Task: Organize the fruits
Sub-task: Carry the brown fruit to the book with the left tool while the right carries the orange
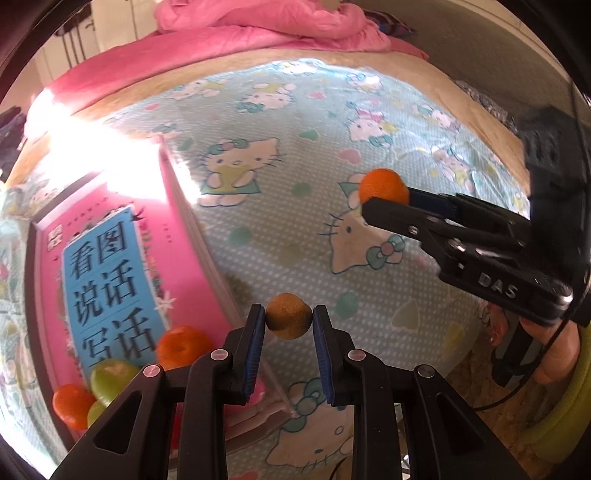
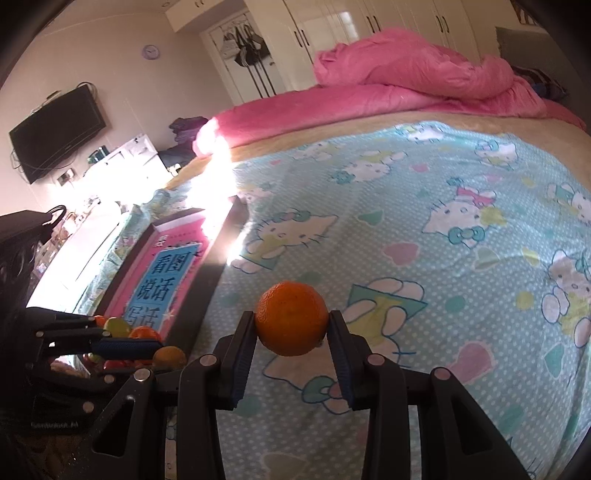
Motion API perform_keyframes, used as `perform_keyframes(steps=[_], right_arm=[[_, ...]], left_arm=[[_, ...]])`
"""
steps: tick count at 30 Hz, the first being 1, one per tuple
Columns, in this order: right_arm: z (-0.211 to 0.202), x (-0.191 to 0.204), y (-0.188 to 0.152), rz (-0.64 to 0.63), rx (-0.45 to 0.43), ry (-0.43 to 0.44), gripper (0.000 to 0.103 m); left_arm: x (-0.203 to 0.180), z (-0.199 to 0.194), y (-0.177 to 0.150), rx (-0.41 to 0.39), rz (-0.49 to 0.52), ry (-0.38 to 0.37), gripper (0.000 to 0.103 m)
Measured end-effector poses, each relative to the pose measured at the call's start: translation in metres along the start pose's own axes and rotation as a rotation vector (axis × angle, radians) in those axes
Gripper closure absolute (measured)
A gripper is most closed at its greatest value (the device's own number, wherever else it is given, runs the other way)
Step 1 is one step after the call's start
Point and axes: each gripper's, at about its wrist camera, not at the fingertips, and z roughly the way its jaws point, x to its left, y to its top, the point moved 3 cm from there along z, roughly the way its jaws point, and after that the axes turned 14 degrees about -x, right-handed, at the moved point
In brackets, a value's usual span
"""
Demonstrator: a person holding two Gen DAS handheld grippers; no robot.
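The left gripper (image 1: 289, 320) is seen closed on a small dull-yellow fruit (image 1: 288, 316), which is pinched between the two blue pads at their tips and held clear above the bedspread (image 1: 295, 221). The right gripper (image 2: 291, 325) is closed on an orange (image 2: 291, 323), gripped at its sides by both pads; its jaws are set somewhat wider than the left pair, as the orange is the larger fruit. In the left wrist view the right gripper is observed at the right, with the orange at its tip, well apart from the yellow fruit. Part of the hand (image 1: 554, 350) holding that gripper is visible below it.

A pink book (image 1: 122, 266) with a blue title panel is noted lying flat inside a dark-rimmed tray (image 2: 218, 266) on the left part of the bed. On the near end of the book a group of fruits is gathered: two further oranges (image 1: 183, 345) and two green fruits (image 1: 112, 378), touching or just beside one another. The left gripper's fingers partly cover this group in both views.

The bedspread between the held fruits and the tray is bare. Strong sunlight washes out the tray's far end. A pink quilt (image 2: 406, 81) is bunched at the far side of the bed. A wall-mounted television (image 2: 55, 133), a round clock (image 2: 150, 51) and white wardrobes (image 2: 369, 22) are recorded beyond.
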Motion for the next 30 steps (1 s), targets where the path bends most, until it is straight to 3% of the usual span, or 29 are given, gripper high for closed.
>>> perform_keyframes(steps=[12, 30], right_arm=[[-0.009, 0.059, 0.001, -0.049, -0.032, 0.154, 0.064], [0.001, 0.132, -0.034, -0.173, 0.067, 0.277, 0.064]], left_arm=[[0.044, -0.025, -0.005, -0.062, -0.101, 0.082, 0.076], [0.132, -0.065, -0.040, -0.111, -0.277, 0.215, 0.076]])
